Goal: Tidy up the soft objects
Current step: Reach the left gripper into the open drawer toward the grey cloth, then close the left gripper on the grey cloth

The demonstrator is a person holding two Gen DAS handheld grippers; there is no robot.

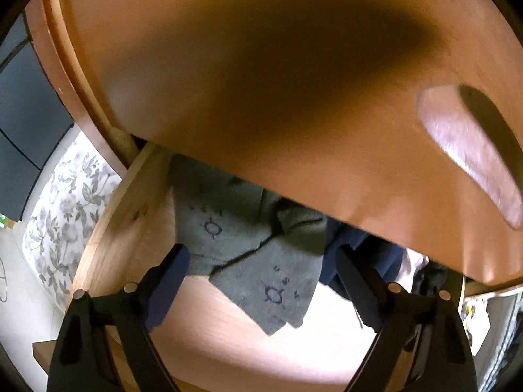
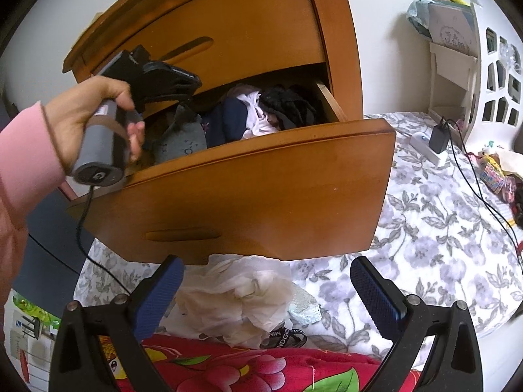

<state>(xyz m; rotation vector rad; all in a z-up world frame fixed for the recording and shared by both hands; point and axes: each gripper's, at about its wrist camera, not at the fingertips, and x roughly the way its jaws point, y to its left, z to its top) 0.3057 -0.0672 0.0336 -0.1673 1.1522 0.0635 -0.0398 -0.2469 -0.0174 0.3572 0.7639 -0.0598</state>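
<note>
I have the left gripper (image 1: 261, 281) tipped down into the open wooden drawer (image 2: 261, 176), its jaws spread wide around nothing — the grey socks (image 1: 255, 258) lie on the drawer floor just ahead of the fingertips, beside dark blue clothes (image 1: 362, 254). My right gripper (image 2: 266, 289) hangs outside the drawer front, jaws wide and empty, over a crumpled white cloth (image 2: 235, 297) on the floral bedspread (image 2: 441, 228).

Ahead of the right tongs (image 2: 266, 289), crumpled white cloth (image 2: 235, 297) and a red floral blanket (image 2: 245, 369) are spread on the floral-sheeted bed (image 2: 441, 228).
</note>
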